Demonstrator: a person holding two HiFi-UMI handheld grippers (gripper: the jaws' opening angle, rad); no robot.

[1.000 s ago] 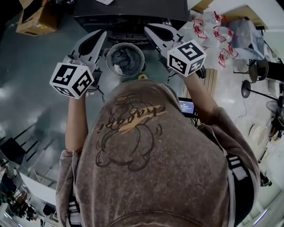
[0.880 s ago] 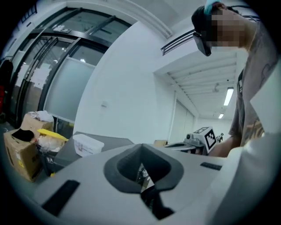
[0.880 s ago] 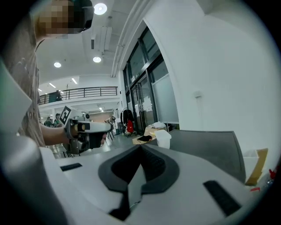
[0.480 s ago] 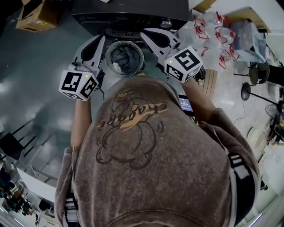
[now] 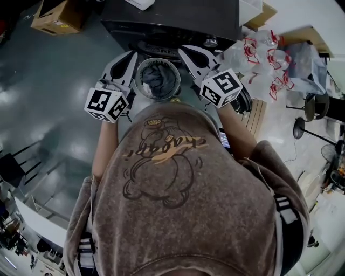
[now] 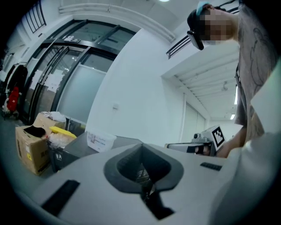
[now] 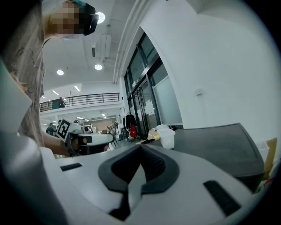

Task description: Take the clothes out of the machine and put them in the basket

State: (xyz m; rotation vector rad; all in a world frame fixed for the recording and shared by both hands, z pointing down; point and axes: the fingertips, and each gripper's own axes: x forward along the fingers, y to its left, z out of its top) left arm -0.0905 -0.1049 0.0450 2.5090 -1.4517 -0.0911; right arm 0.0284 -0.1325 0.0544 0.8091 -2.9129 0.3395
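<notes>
In the head view a round ribbed basket with grey clothes in it stands on the floor in front of the dark machine. My left gripper is just left of the basket and my right gripper just right of it, both pointing at the machine's front. Each has its jaws together with nothing between them. The left gripper in its own view looks level over the machine's top. The right gripper does the same from the other side. The machine's door is hidden.
A cardboard box sits on the floor at the far left. Clear plastic bags with red print lie to the right of the machine. A white tub rests on the machine's top. Stools stand at the right.
Both grippers have sunk and now sit closer to the basket's sides and the machine's front. Their jaws stay together, and the basket has not moved.
</notes>
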